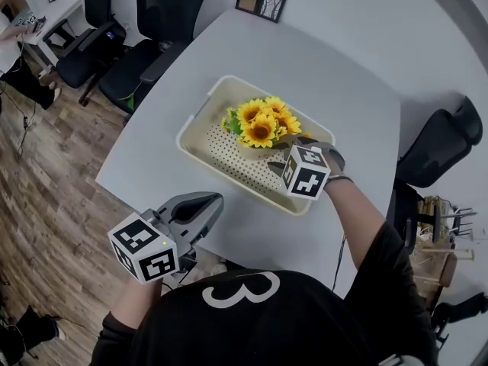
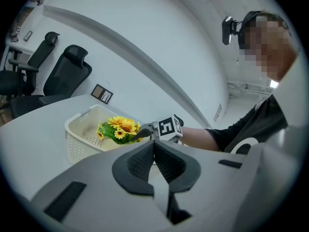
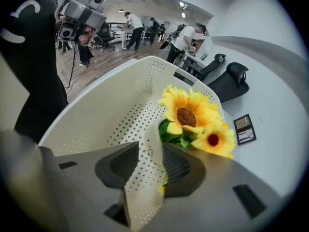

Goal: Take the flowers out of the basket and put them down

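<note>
Flowers (image 1: pixel 261 124) in basket (image 1: pixel 200 120), stems hidden behind right gripper (image 3: pixel 151 152)

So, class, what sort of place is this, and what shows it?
Probably an open-plan office or lab: black office chairs beside a grey table, and people standing about in the background.

Picture frame (image 1: pixel 260 2) near grey table (image 1: pixel 343 75) far edge; black office chairs (image 1: pixel 164 10) beyond; wood floor (image 1: pixel 46 204).

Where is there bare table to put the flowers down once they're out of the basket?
Bare tabletop lies between the basket and the picture frame, and left of the basket out to the table edge. Crowded: the near strip, by the left gripper.
</note>
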